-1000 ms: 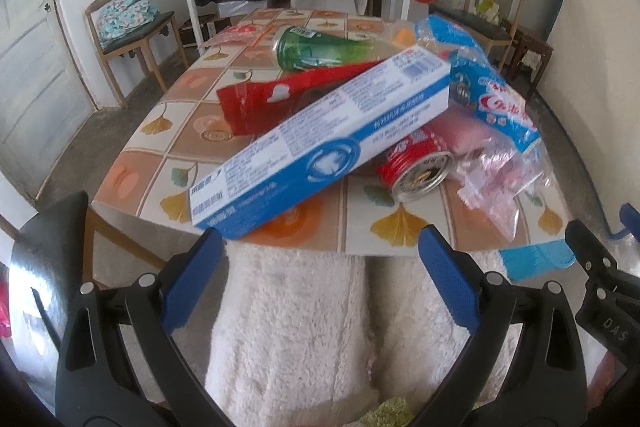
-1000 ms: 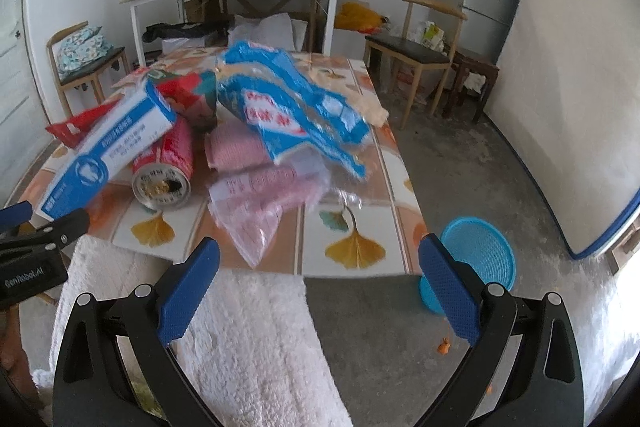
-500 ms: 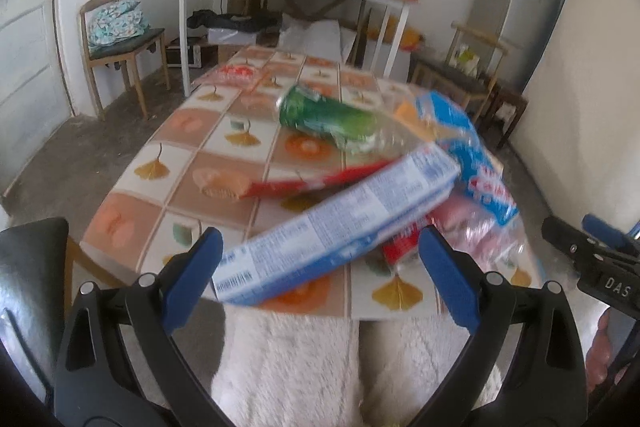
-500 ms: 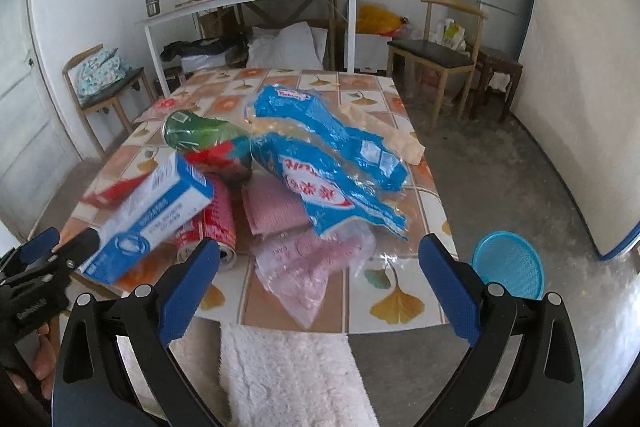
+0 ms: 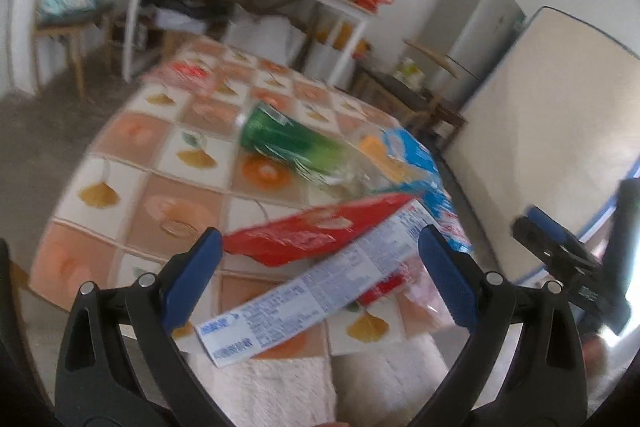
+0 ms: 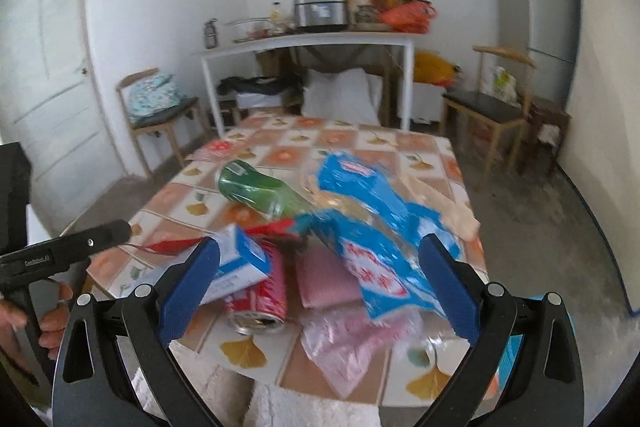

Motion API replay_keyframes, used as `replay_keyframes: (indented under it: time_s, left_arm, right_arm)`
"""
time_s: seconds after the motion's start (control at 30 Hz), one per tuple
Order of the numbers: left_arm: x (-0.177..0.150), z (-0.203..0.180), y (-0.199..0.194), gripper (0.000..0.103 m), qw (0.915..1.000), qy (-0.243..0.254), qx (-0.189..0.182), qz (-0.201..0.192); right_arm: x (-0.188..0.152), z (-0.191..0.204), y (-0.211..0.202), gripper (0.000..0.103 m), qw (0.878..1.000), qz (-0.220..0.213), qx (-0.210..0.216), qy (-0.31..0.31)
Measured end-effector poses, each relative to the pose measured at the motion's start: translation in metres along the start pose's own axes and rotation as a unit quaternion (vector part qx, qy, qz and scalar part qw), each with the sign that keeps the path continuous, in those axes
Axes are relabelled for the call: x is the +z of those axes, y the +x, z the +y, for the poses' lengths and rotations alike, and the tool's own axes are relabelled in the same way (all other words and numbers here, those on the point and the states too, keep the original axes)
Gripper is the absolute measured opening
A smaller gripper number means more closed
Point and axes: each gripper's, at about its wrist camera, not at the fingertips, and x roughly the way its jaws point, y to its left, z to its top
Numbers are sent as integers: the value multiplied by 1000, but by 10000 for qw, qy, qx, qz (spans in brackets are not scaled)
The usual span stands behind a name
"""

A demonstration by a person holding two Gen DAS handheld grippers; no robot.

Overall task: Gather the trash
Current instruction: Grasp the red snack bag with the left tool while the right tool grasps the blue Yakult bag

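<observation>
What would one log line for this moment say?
left gripper: open, empty | right gripper: open, empty | trash: toothpaste box, red can, green bottle on table

Soft even daylight, heavy motion blur in left view, fisheye-bent dark corners

Glossy plastic wrappers (image 6: 372,227) (crinkled), metal can (image 6: 260,303), printed cardboard box (image 5: 316,287).
</observation>
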Motion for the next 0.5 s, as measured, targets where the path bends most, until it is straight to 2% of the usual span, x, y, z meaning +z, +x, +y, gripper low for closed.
replay_keyframes:
  time_s: [0.03,0.13,0.23,0.3,0.33,0.43,0.5]
  left_arm:
    - [2,5,3,94,9998,-100,-63,135]
    - [6,22,6,94,9987,-444,57,253]
    - [12,49,10,94,9936,-984,-219,506]
    - [15,71,14,94,9827,-1574,-633,744]
    - [17,82,18,94,9741,-1907,-854,867]
    - [19,98,36,94,9530,-2477,-1257,1208]
    - [20,105,57,92,9335,-2838,-1556,1542]
  right_arm:
    - [2,2,3,97,10000,8,58,-54]
    - [3,6,7,97,9998,-38,88,-156]
    - [0,5,12,97,9997,-12,108,-205]
    - [-3,0,17,97,9998,58,146,-103]
    - [-4,-4,20,97,9998,99,155,-35]
    - [-6,-14,26,97,9996,180,159,147]
    - [-7,-18,27,97,9994,191,156,229]
